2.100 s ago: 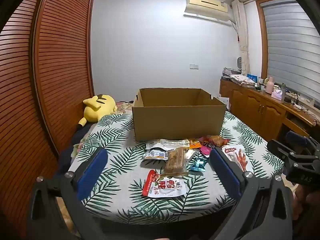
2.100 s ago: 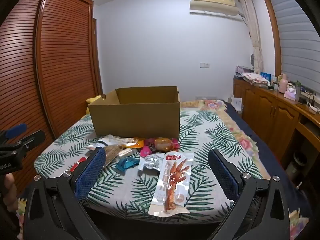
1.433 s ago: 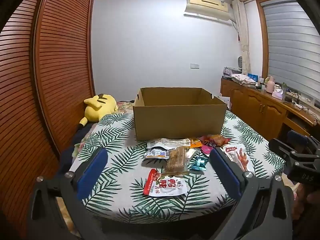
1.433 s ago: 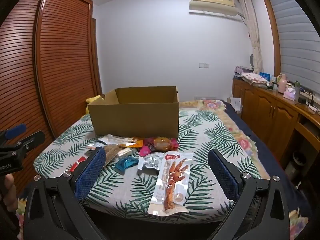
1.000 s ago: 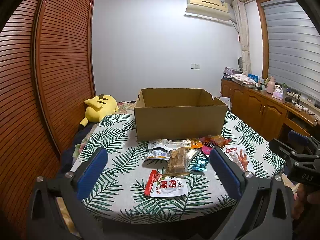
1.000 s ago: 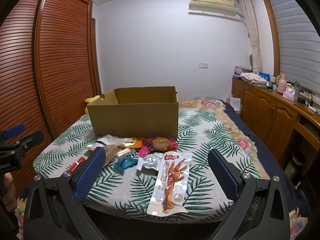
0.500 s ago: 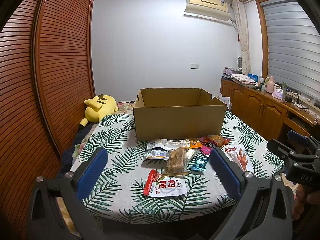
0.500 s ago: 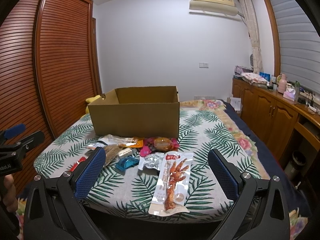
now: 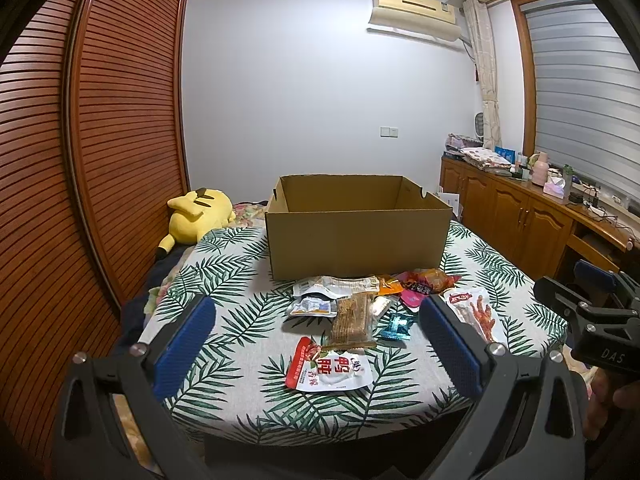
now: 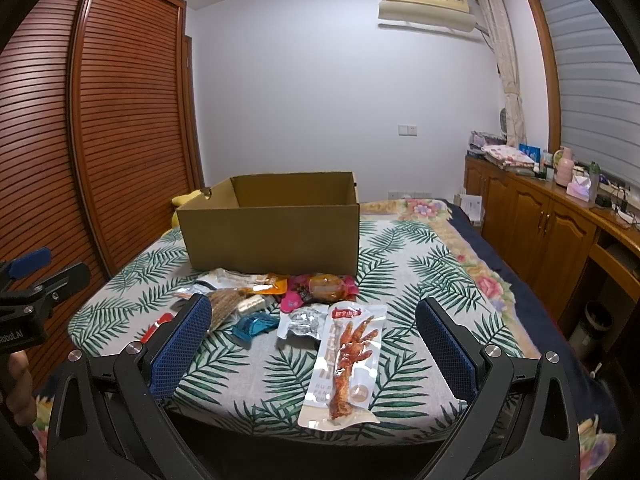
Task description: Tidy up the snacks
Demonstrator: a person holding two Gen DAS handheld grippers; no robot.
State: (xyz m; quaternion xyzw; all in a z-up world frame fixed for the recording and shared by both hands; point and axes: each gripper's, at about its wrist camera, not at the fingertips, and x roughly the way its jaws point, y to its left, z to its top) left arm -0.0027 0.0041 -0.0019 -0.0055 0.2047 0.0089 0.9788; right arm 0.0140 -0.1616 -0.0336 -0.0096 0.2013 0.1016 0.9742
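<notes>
Showing black angular frames on both tools: left gripper [image 9: 316, 324] and right gripper [image 10: 312, 322] each wearing blue textured pads [image 10: 180, 344] and silver round screws near the finger bases. Bearing white "DAS" lettering on the right tool's side, partial white lettering on the left. Exposing bare skin on hand [image 10: 16, 390].

The supporting surface is a table [image 9: 224, 332] covered in a palm-leaf print cloth. An open cardboard box [image 9: 356, 240] stands on its far half. In front of the box lies a loose cluster of snack packets: a red-and-white pouch [image 9: 330, 368] nearest the front edge, a brown bar [image 9: 351, 318] behind it, a teal wrapper [image 9: 396, 326] beside that, and a long chicken-foot packet [image 10: 346, 360] at the right front edge.
</notes>
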